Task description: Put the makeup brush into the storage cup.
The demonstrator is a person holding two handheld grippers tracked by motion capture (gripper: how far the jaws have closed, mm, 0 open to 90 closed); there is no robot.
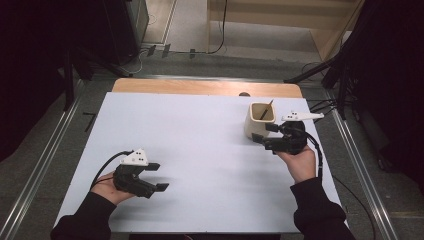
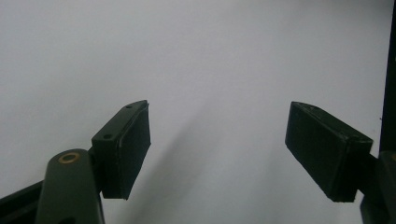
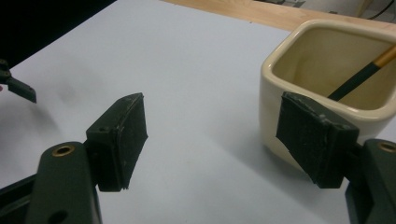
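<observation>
Jaws of the left gripper (image 1: 156, 176) stand wide apart, empty, above the white table sheet (image 1: 200, 150) at its near left. Far right, the right gripper (image 1: 265, 132) is also spread open, just beside a cream square ceramic pot (image 1: 257, 125) holding a dark stick with an orange end (image 3: 364, 74), not gripping it.
</observation>
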